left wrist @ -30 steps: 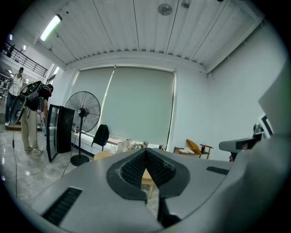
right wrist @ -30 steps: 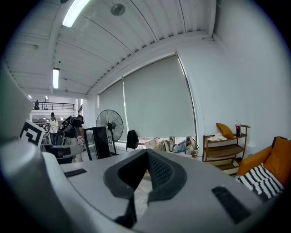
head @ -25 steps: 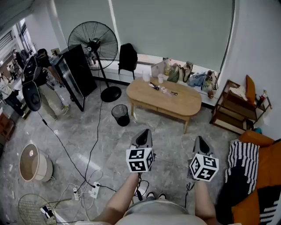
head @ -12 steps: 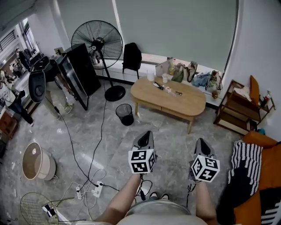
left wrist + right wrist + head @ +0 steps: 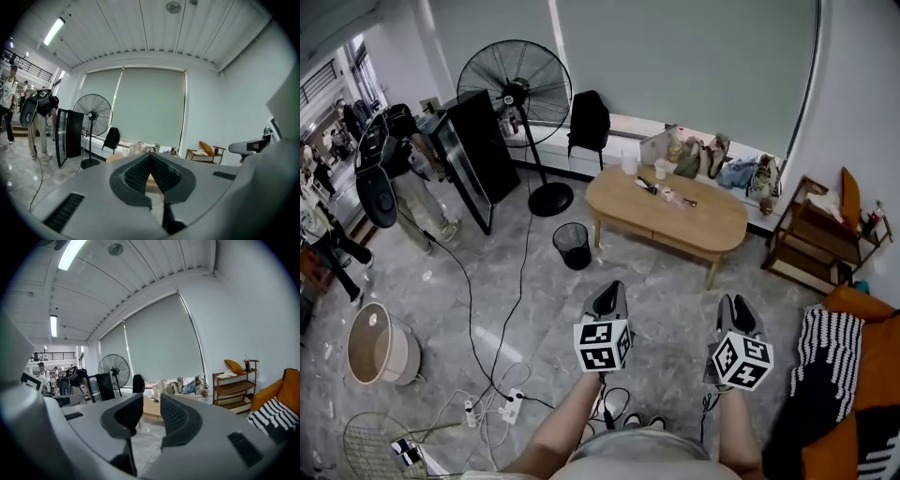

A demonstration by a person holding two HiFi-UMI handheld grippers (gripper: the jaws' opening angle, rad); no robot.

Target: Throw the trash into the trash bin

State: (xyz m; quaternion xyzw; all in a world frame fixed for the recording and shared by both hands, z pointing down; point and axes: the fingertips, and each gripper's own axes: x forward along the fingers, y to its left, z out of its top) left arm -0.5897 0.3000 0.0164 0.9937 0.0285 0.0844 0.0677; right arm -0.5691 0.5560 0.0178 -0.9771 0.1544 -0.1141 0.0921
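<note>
- The floor [image 5: 675, 300] is gleaming like polished grey stone tile, veined and throwing back light.
- The coffee table [image 5: 712, 225] is showing pale wood, smooth and matt.
- The trash bin [image 5: 574, 246] is looking like black open mesh.
- The pedestal fan [image 5: 514, 82] is showing a thin black wire grille, metal by its look.
- The roller blind [image 5: 675, 56] is hanging as flat, matt grey-green cloth.
- The shelf rack [image 5: 797, 258] is showing darker brown wood.
- The striped cushion [image 5: 825, 361] is lying as soft black-and-white cloth against the sofa [image 5: 872, 347], which is wearing orange fabric.
</note>
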